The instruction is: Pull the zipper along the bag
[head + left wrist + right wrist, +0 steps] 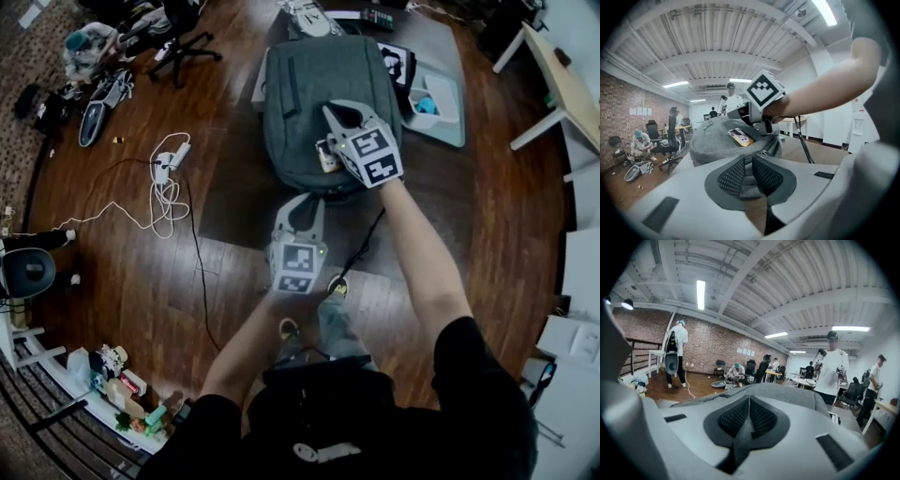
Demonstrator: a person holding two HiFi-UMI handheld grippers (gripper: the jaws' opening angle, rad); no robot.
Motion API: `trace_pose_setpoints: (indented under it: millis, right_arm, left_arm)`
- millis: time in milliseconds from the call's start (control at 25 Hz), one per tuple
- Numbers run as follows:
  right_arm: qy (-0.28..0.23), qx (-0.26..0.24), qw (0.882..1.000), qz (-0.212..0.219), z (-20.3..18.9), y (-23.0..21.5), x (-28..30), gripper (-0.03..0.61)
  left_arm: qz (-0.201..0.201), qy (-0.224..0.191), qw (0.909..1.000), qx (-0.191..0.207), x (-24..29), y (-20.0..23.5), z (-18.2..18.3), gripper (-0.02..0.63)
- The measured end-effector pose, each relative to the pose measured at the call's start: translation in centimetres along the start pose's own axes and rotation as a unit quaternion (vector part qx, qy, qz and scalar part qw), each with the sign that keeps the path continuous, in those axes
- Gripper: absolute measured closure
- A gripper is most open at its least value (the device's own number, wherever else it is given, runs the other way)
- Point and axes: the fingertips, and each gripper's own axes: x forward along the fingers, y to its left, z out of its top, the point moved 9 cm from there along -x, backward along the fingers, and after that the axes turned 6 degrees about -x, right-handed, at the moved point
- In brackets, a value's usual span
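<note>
Between the left gripper's [749, 164] pads a slim gap is kept, with nothing pinched; the right gripper's [749, 404] pads are all but pressed together, empty. Straight ahead of the left jaws the bag [323, 89] is laid lengthwise, its zipper [767, 151] judged nearer them. The right gripper is held over the bag's top.

- The head view looks steeply down from above on the backpack [319, 89], the left claw [304, 201] and the right claw [331, 112].
- The left claw view sits low and close, facing the backpack [717, 138] and the right claw.
- The right claw view looks level across the backpack's [787, 392] top.
</note>
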Motion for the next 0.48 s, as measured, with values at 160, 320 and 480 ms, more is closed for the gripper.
trace_pose_setpoints:
  millis: [160,320,480]
  right_arm:
    - [-0.059,0.046,0.995,-0.064,0.9,0.2,-5.3,0.555]
    - [-0.118,0.096,0.982,-0.109,1.7,4.4,-11.9,0.555]
    - [-0.13,0.125,0.976,-0.121,2.7,10.8,-17.2,0.558]
  left_arm:
    - [0.019,-0.042,0.9989,-0.01,-3.6,3.2,1.3,0.567]
    - [0.031,-0.07,0.9971,-0.003,-7.8,5.4,2.5,0.591]
    - [0.029,-0.104,0.9942,-0.001,-12.7,5.7,3.7,0.614]
